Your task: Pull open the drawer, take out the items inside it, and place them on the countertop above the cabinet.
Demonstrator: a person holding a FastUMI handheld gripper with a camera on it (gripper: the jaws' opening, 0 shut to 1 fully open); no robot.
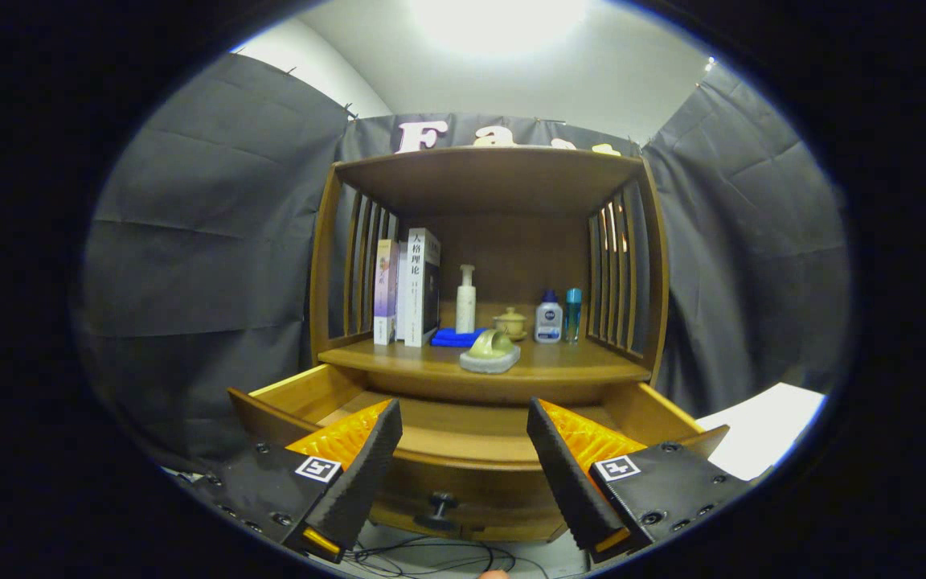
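Wooden drawer (463,438) open, tongs (463,450) apart, empty

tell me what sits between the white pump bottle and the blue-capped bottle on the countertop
In the gripper view, a small lidded ceramic pot stands between the white pump bottle and the blue-capped bottle. The gripper is open above the pulled-out drawer.

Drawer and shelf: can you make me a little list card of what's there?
drawer: pulled open, no items visible inside
knob: on the drawer front, between the fingers
countertop: holds books, blue cloth, pump bottle, small lidded pot, two bottles, tape holder
hand-held gripper: open, holding nothing, fingers before the drawer
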